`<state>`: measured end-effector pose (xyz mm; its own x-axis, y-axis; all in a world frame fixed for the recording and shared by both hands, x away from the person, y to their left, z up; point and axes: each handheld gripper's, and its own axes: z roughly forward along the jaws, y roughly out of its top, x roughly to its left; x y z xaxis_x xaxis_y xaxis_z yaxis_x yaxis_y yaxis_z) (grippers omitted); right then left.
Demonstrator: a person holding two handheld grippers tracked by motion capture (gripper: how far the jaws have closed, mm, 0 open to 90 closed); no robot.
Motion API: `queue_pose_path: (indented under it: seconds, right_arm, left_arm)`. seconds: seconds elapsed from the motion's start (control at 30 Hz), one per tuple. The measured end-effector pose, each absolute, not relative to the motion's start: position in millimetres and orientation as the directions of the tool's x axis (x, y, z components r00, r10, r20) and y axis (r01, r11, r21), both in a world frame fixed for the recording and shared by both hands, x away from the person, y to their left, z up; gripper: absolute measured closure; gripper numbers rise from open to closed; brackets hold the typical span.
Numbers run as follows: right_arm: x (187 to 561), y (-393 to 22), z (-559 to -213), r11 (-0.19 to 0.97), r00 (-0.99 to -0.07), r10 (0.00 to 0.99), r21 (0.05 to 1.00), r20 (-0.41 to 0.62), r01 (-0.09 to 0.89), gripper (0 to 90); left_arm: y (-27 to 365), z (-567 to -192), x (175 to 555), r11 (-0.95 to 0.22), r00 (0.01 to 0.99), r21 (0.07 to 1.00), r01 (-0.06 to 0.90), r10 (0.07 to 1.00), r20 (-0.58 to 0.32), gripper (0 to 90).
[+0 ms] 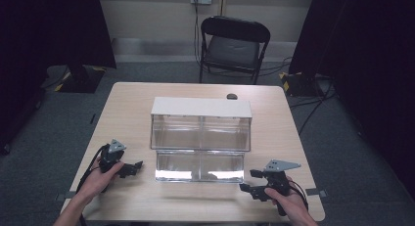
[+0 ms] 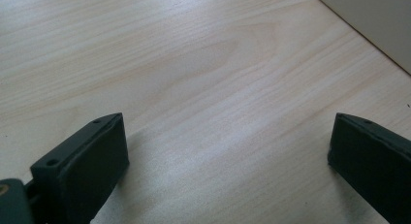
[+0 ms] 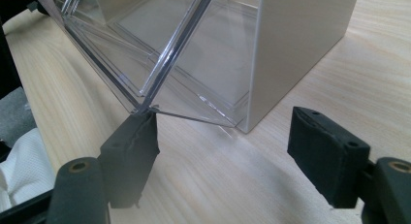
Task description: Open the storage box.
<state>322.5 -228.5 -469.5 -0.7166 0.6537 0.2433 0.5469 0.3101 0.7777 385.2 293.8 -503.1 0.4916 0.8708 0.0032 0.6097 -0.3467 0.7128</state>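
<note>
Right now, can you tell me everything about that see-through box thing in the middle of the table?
The clear bin cabinet stands upright in the middle of the wooden table. It has a flat white top and white side walls, with shiny see-through plastic bins that look empty. The lower drawer is tilted open toward the person. In the right gripper view, one pad of the right hand-held gripper sits right at the open drawer's corner; its jaws are apart.
</note>
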Motion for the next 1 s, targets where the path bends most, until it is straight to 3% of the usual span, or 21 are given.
queue_pose_path:
  seconds: [1.0]
  right_arm:
    - [319.4, -228.5, -467.8, 0.291, -0.726, 0.639, 0.794, 0.253, 0.533, 26.4]
  left_arm:
    - [293.9, -503.1, 385.1, -0.348, 0.492, 0.713, 0.609, 0.870, 0.004, 0.2]
